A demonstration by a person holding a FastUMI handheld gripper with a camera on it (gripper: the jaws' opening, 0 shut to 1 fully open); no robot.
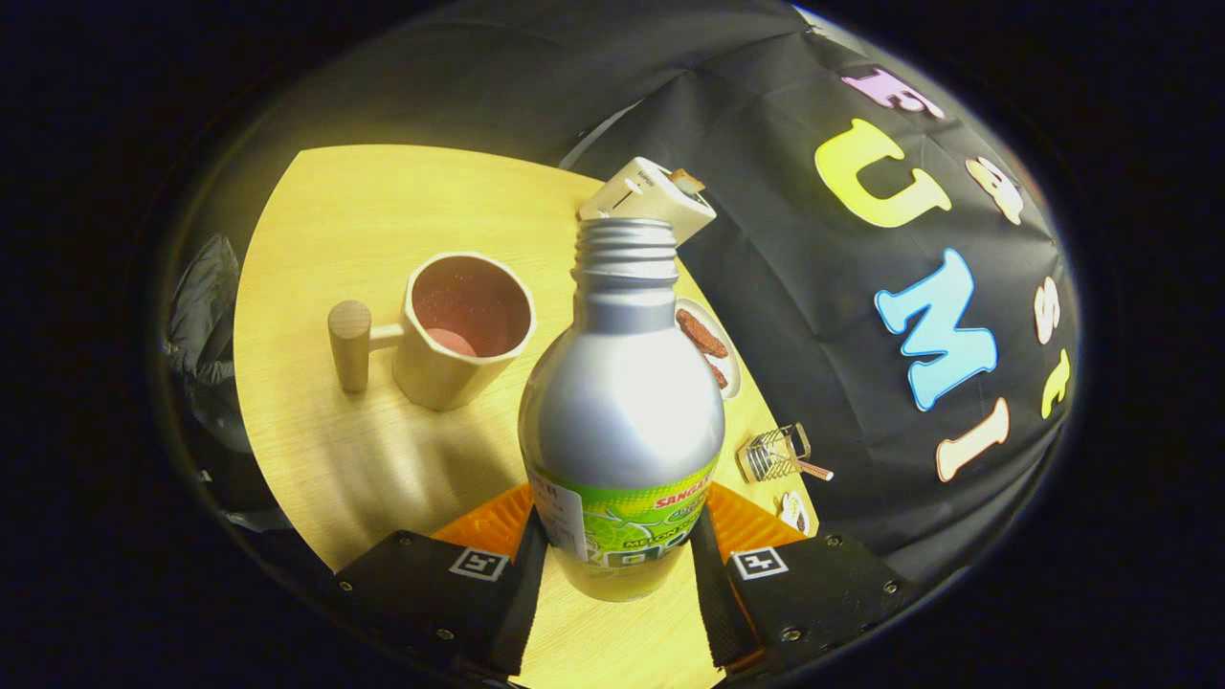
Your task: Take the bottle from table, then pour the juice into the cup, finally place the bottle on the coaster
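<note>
A silver metal bottle (622,402) with a green label and an open threaded neck stands between my fingers, and my gripper (620,550) is shut on its lower body. The bottle is held above the wooden table (335,239); its base hangs clear of the tabletop. Beyond the fingers to the left stands a beige cup (459,330) with a round wooden handle; its inside is reddish with a paler patch at the bottom. The bottle's mouth points up, beside the cup and apart from it. The view looks tilted.
A white toaster (651,196) with a slice in it sits at the table's far edge behind the bottle. A small plate with brown food (708,344) lies right of the bottle. A small wire rack (775,452) stands near the right edge.
</note>
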